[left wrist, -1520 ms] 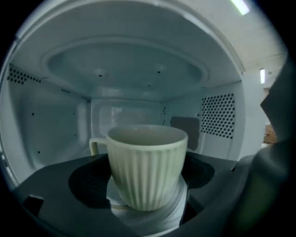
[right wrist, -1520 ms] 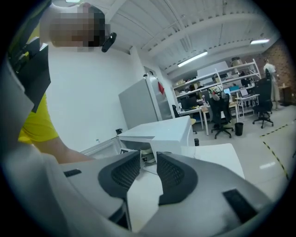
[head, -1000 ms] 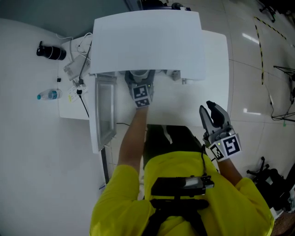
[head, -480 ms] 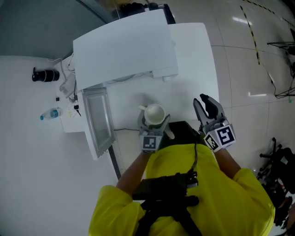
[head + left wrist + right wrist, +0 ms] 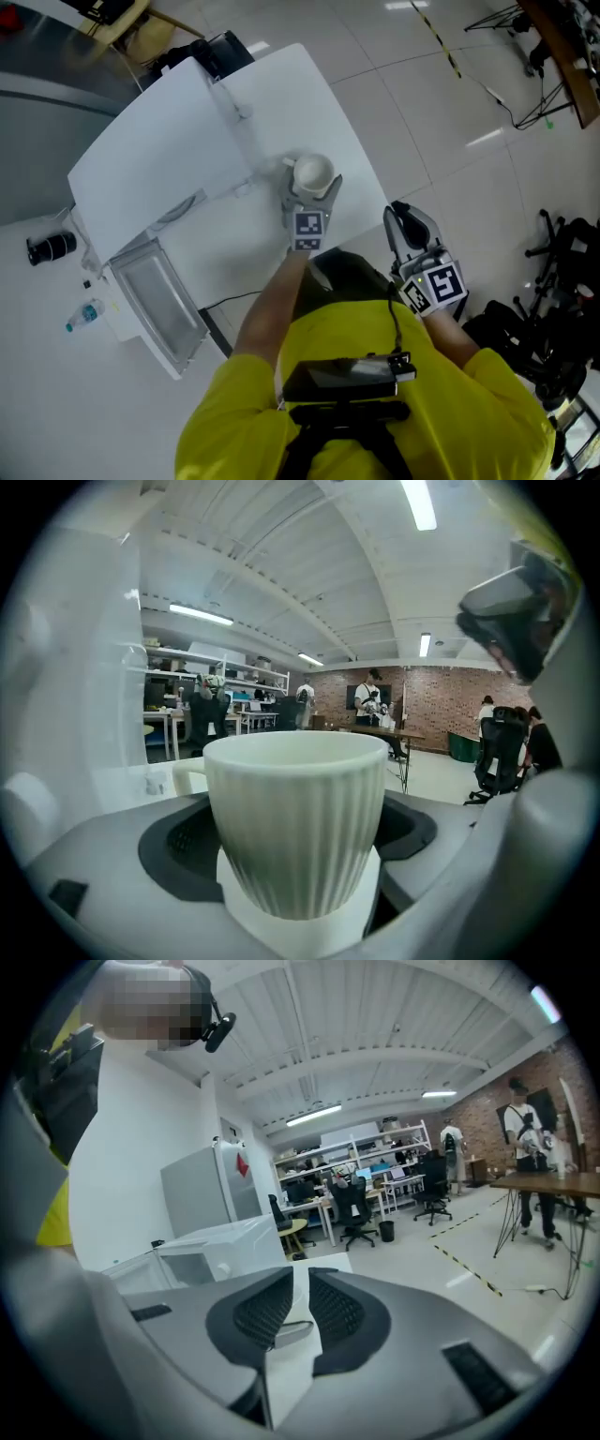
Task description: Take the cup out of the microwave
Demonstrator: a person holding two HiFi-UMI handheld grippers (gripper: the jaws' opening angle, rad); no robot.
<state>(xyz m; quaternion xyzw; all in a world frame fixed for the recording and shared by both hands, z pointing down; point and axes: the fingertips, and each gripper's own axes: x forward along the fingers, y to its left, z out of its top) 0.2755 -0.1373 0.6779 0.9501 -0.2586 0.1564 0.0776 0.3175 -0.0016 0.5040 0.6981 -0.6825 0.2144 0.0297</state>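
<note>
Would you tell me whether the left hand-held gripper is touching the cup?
Touching. The left gripper view shows the cup clamped in the left hand-held gripper, with a jaw pressing its ribbed wall on each side.

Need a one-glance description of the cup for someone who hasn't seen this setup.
The white table carries a white microwave with its door open. Beside the microwave, the left gripper is shut on the cup above the tabletop. It is a pale, vertically ribbed mug with a side handle, unlike the clear bottle lying past the microwave's other side.
</note>
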